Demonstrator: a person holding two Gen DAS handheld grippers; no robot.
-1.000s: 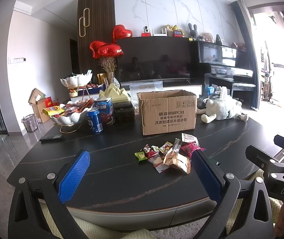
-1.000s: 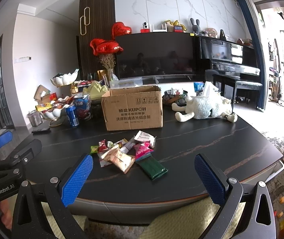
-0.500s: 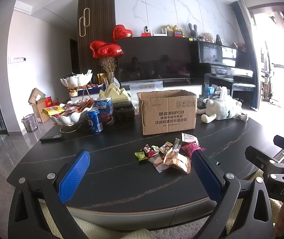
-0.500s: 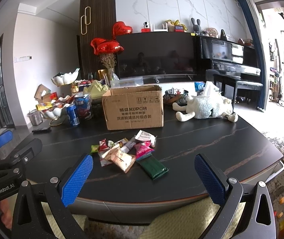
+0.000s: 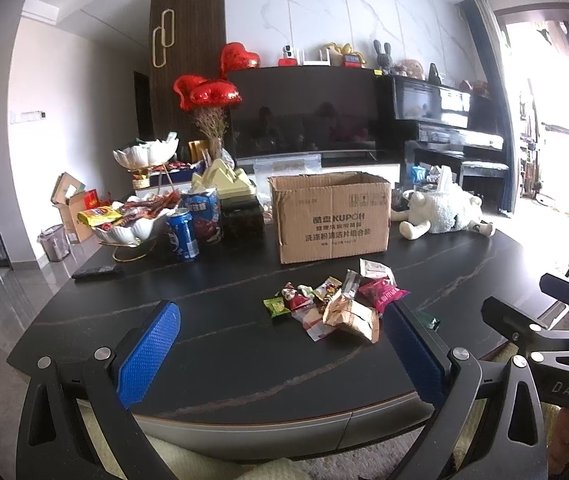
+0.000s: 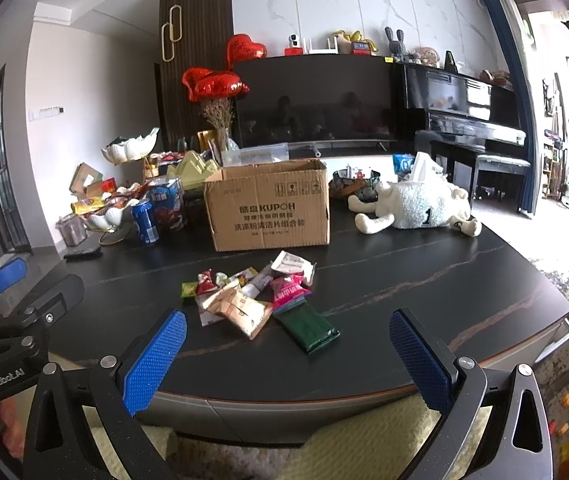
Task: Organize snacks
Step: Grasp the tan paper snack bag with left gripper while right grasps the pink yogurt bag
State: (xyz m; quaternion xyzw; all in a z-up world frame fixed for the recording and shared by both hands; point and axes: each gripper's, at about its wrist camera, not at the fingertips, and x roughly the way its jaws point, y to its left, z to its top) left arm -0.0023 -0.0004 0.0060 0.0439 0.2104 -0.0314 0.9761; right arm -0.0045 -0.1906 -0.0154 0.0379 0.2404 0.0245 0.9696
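A heap of small snack packets (image 5: 336, 304) lies on the dark table (image 5: 204, 320), in front of an open cardboard box (image 5: 332, 216). In the right wrist view the heap (image 6: 256, 296) includes a tan packet (image 6: 240, 312), a pink packet (image 6: 288, 288) and a dark green packet (image 6: 310, 326); the box (image 6: 270, 210) stands behind. My left gripper (image 5: 284, 356) is open and empty, held off the table's near edge. My right gripper (image 6: 284, 356) is open and empty, also before the near edge.
At the back left stand a white bowl of snacks (image 5: 128, 224), a blue can (image 5: 182, 236), a snack bag (image 5: 204, 216) and a black remote (image 5: 94, 270). A white plush sheep (image 6: 416, 208) lies at the back right. A piano (image 6: 472, 116) stands beyond.
The right gripper has crept slightly forward and left toward the snacks. The left gripper has not moved. Both stay open.
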